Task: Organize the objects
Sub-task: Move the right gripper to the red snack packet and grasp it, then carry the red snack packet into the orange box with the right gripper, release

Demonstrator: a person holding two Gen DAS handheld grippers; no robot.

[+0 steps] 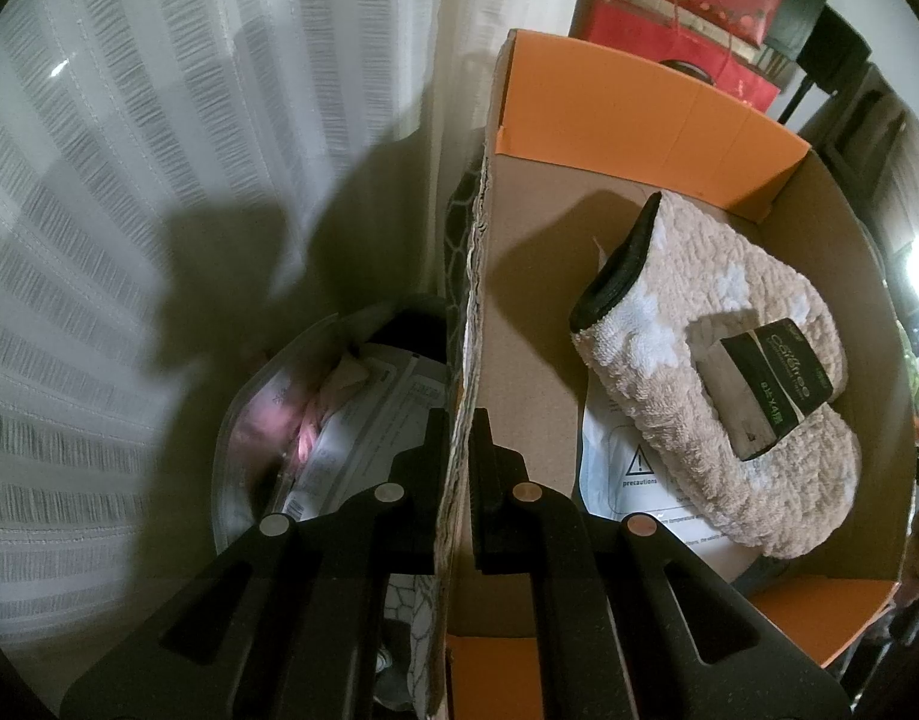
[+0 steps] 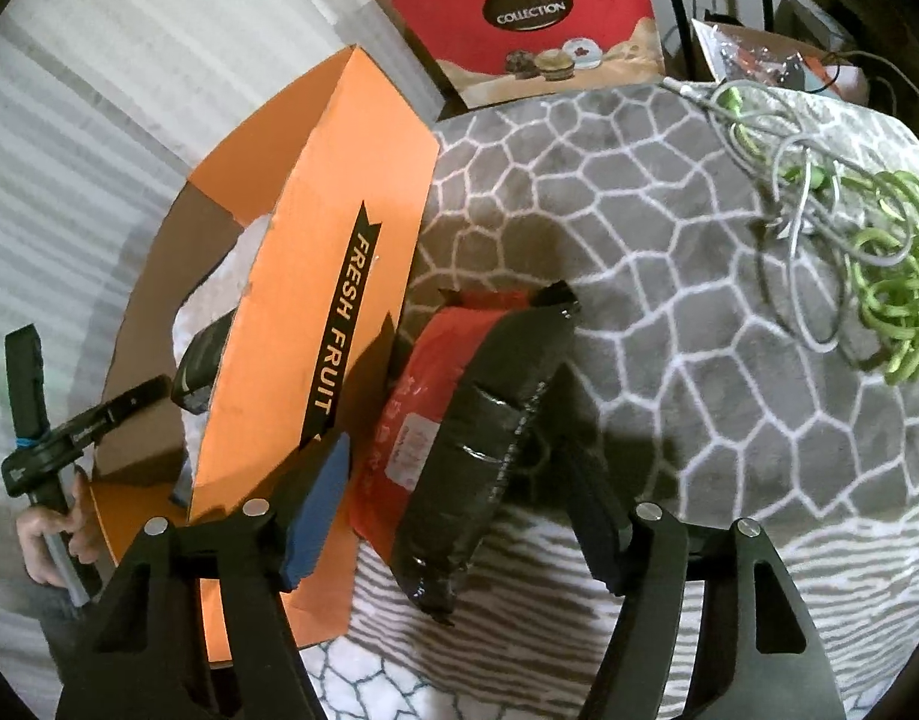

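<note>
An orange cardboard box (image 1: pixel 639 102) printed "FRESH FRUIT" (image 2: pixel 315 276) stands on a patterned blanket. Inside it lie a beige fluffy sock pair (image 1: pixel 729 360) with a black label and a white leaflet (image 1: pixel 627 480). My left gripper (image 1: pixel 459 426) is shut on the box's near cardboard wall, one finger on each side. Just outside the box's right side lies a red and black plastic packet (image 2: pixel 459 420). My right gripper (image 2: pixel 459 456) points down over it, open, fingers either side of the packet. The blue pad (image 2: pixel 321 498) sits near the packet's left edge; the other finger stands apart.
The grey blanket (image 2: pixel 669 240) with white honeycomb lines covers the surface. A tangle of green and grey cables (image 2: pixel 879 276) lies far right. A red "COLLECTION" box (image 2: pixel 531 18) stands behind. A clear bag (image 1: pixel 315 420) of pink items sits left of the box, by the white curtain (image 1: pixel 129 180).
</note>
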